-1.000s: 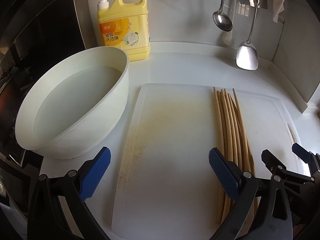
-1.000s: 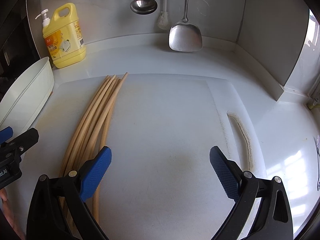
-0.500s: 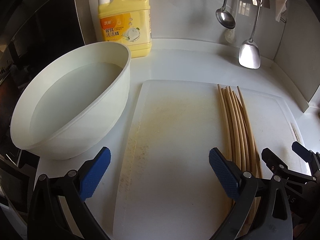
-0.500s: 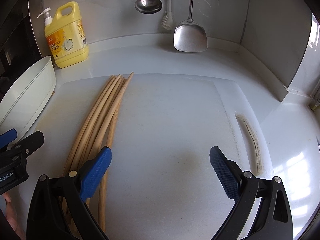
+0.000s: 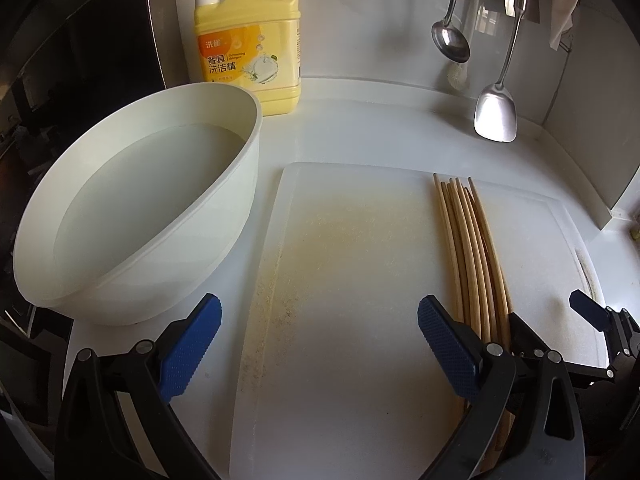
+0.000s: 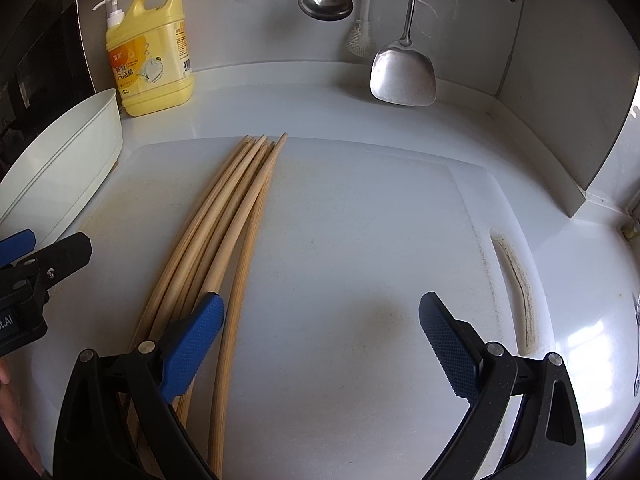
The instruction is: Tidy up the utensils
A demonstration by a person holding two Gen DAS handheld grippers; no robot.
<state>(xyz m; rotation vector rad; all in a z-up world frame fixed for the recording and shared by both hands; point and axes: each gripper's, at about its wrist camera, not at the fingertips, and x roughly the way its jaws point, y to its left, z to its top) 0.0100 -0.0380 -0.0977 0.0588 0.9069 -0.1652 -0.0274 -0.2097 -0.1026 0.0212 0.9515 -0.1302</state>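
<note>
Roughly seven chopsticks lie bundled on the cutting board, right of its stained middle. Left tool and right tool both gape apart, empty. One basin sits left of the board.

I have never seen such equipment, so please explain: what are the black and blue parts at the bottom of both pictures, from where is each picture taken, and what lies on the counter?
These are two hand-held grippers, not a robot arm; a person holds one in each hand. Each carries a camera that looks forward along its two blue-padded fingers. One picture comes from the left gripper, the other from the right gripper. Both are open and hold nothing. On the white counter lies a white cutting board with a bundle of wooden chopsticks on it. Left of the board stands a white basin, apparently holding water, with a yellow detergent bottle behind it. A ladle and a spatula hang on the wall.
</note>
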